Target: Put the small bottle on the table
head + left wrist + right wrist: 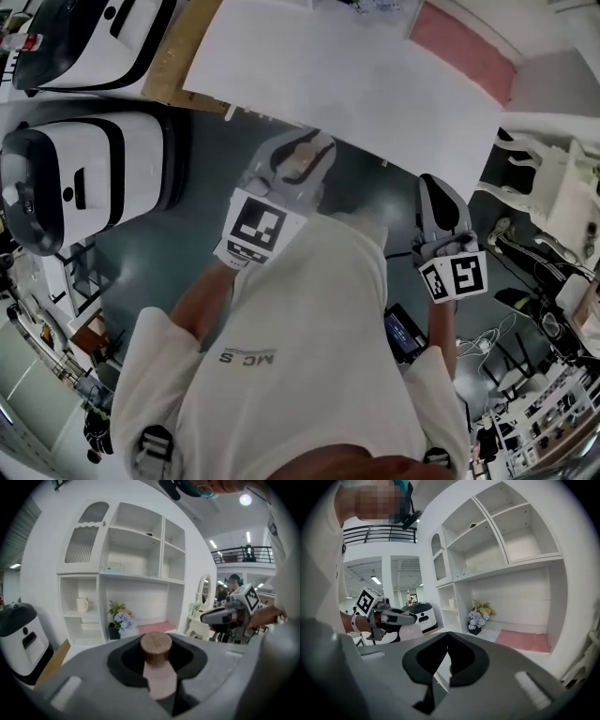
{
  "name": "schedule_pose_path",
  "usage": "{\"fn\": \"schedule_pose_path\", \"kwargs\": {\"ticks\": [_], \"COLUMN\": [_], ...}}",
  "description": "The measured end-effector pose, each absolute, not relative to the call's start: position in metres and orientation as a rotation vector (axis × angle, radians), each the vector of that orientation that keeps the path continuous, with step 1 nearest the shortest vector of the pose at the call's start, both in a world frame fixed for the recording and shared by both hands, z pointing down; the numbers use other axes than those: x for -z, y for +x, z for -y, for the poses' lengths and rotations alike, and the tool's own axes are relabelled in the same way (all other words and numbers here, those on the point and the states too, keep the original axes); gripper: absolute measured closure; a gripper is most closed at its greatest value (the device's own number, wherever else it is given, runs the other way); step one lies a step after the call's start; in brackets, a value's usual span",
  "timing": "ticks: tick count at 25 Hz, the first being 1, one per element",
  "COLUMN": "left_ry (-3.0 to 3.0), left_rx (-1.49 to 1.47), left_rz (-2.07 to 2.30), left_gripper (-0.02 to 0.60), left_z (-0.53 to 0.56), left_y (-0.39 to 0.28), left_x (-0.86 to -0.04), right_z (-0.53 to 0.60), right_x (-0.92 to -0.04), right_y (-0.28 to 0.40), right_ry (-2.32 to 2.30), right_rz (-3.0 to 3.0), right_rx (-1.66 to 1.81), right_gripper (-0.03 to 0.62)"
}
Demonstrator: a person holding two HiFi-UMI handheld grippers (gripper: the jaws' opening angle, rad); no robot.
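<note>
The left gripper (300, 152) pinches the small bottle (160, 682), its jaws closed onto the pale pink body just under the wooden cap (156, 645). The bottle stands upright in that hold, with the cap on top and the long axis vertical. In the right gripper view its rounded body hangs below the jaws, so the base looks free to meet a surface.

The bottle is in the air, not yet on the table (356, 84). In the head view the left gripper's tips sit at the table's near edge, roughly at the middle of that edge, with dark floor (187, 244) under the rest of the gripper. So the table lies straight ahead of the bottle, and the coming move is probably a short push forward over the edge, then down.

The right gripper (447, 643) is pressed together on nothing. It is held back from the near edge towards the table's right corner, and is the farther of the two from any set-down spot (it looks to have no part in this step).

The pink mat (157, 627) lies at the table's far edge, in front of the shelf unit (136, 569), well beyond the bottle.
</note>
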State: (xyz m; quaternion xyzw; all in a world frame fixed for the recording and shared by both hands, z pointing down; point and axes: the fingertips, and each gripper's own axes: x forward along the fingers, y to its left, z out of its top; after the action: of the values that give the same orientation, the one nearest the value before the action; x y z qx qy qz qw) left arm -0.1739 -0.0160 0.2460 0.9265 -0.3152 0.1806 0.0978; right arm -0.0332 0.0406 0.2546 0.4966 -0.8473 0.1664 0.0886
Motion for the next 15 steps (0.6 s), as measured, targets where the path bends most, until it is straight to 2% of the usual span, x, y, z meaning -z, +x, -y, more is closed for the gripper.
{"fn": "schedule_pose_path", "kwargs": {"ticks": [4, 15], "left_ry": [2.720, 2.701], "left_rx": [-0.534, -0.593], "left_rz": [0.913, 0.928], "left_gripper": [0.477, 0.477], "left_z": [0.047, 0.109], "left_y": [-0.180, -0.140], "left_x": [-0.259, -0.276], "right_z": [-0.015, 0.048], "right_x": [-0.263, -0.257], "right_y": [-0.049, -0.020], "right_ry": [1.426, 1.452], "right_rz": [2.517, 2.562], "right_rx": [-0.518, -0.540], "right_gripper": [0.597, 0.597]}}
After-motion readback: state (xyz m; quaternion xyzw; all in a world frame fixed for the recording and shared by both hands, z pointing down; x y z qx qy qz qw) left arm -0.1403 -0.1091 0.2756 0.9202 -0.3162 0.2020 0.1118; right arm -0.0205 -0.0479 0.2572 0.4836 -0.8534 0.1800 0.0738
